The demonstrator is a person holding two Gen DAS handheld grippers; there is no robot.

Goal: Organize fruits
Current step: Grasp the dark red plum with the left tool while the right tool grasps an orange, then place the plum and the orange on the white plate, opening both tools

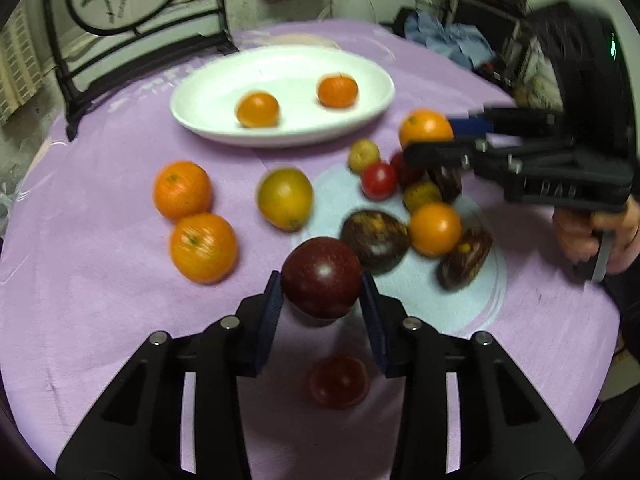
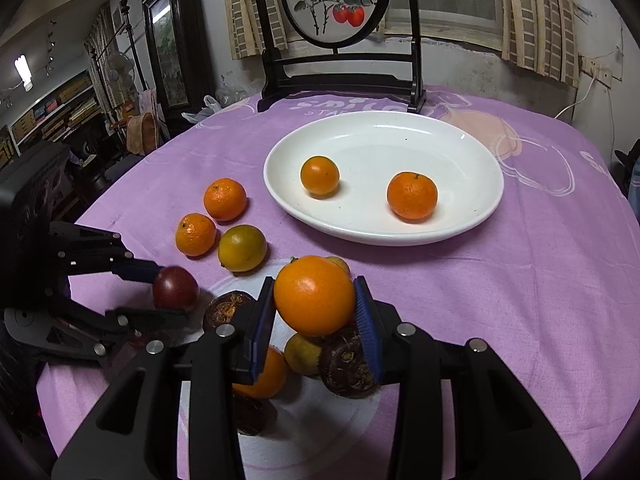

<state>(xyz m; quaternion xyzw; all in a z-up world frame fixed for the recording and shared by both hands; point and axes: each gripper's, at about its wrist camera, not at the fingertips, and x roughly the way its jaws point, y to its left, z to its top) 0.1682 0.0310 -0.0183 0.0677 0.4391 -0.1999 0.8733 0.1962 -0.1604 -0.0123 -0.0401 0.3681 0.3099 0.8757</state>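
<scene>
My left gripper is shut on a dark red round fruit, held above the purple cloth; it also shows in the right wrist view. My right gripper is shut on an orange, lifted over the fruit pile; the orange also shows in the left wrist view. A white plate at the back holds two oranges. Loose oranges and a greenish citrus lie on the cloth left of the pile.
A pile of dark brown fruits, small red tomatoes and yellow fruits lies on a pale blue patch. Another red fruit lies below my left gripper. A dark framed painting stand stands behind the plate.
</scene>
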